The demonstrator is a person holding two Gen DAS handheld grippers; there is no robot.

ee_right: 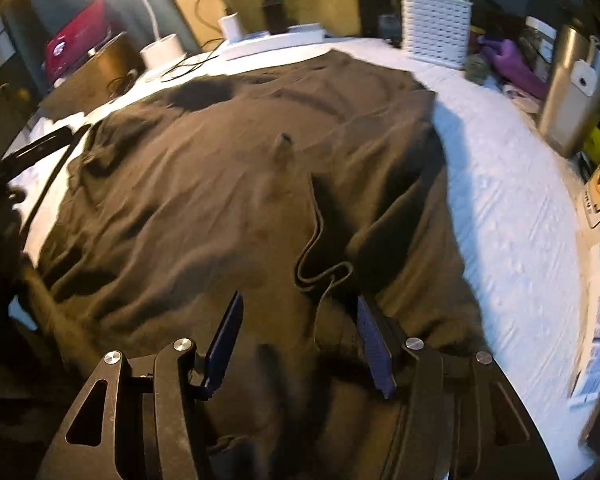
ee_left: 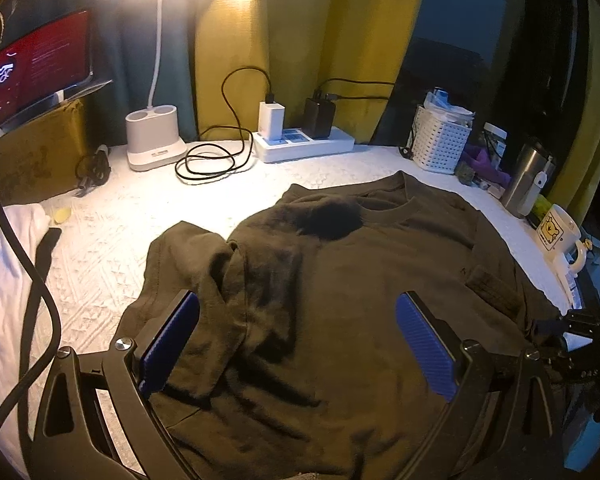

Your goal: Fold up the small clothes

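A dark olive T-shirt (ee_left: 340, 280) lies spread on the white textured table cover, collar toward the far side. Its left sleeve is folded in over the body. My left gripper (ee_left: 298, 308) is open above the shirt's lower left part, blue pads wide apart, nothing held. The shirt also fills the right wrist view (ee_right: 220, 200), where the right sleeve hem (ee_right: 320, 248) is folded in over the body. My right gripper (ee_right: 300, 312) is open just above that folded sleeve, holding nothing. The right gripper's tip shows at the edge of the left wrist view (ee_left: 580, 324).
At the back stand a lamp base (ee_left: 153, 136), a coiled black cable (ee_left: 208, 160), a power strip with chargers (ee_left: 304, 140) and a white basket (ee_left: 440, 140). A steel tumbler (ee_left: 526, 176) and bear mug (ee_left: 558, 236) stand on the right. White cloth (ee_left: 4, 260) lies at the left.
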